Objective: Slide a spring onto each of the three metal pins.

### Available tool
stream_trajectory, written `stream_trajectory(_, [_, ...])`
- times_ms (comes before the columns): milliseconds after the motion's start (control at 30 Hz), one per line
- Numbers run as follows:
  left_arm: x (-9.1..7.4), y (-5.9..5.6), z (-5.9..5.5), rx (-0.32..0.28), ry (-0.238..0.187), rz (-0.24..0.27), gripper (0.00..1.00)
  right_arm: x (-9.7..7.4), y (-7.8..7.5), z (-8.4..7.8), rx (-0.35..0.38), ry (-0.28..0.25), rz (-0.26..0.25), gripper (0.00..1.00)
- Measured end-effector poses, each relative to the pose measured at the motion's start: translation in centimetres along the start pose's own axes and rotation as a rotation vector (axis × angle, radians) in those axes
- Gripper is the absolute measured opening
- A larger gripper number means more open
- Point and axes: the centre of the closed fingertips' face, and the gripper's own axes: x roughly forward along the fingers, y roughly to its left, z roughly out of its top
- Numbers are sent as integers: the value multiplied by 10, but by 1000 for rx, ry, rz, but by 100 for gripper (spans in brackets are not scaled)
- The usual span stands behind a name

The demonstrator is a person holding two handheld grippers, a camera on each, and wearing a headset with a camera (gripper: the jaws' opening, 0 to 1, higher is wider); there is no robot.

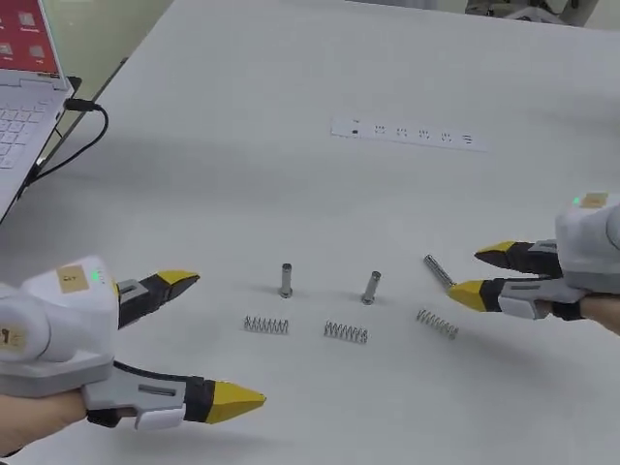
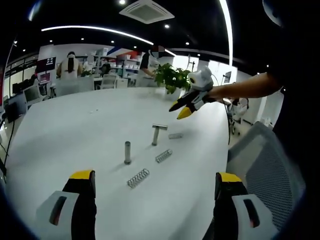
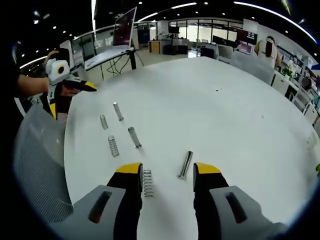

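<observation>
Three pins [image 1: 371, 287] are seen on the counter [image 1: 291, 145], two upright, one lying flat, each with a loose spring [image 1: 346, 332] beside it; none is threaded. The left claw [image 1: 225, 338] and right claw [image 1: 469, 274] are held open, empty. A first spring pick-up is judged due.

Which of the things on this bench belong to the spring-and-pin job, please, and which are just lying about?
Job: left pin, middle pin, flat-lying right pin; left spring, middle spring, right spring.
Lying about: laptop, cable, power strip.
</observation>
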Motion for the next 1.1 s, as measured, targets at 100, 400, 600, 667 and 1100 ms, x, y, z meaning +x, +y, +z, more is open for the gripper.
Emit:
stream_trajectory(100, [-1,0,-1,1,3,2,97,7,-7,-2,13,31,-13,37])
stream_trajectory(400, [2,2,4,8,-3,-1,98,27,-25,0,76,84,-26,28])
stream_trajectory(600, [3,3,6,23,-5,-9,98,38,-30,-5,95,135,-24,26])
stream_trajectory(667, [3,3,5,34,-1,-9,98,42,-29,-6,102,149,-26,25])
stream_trajectory(1100, [0,7,3,21,-6,5,98,60,-37,-18,147,225,-40,16])
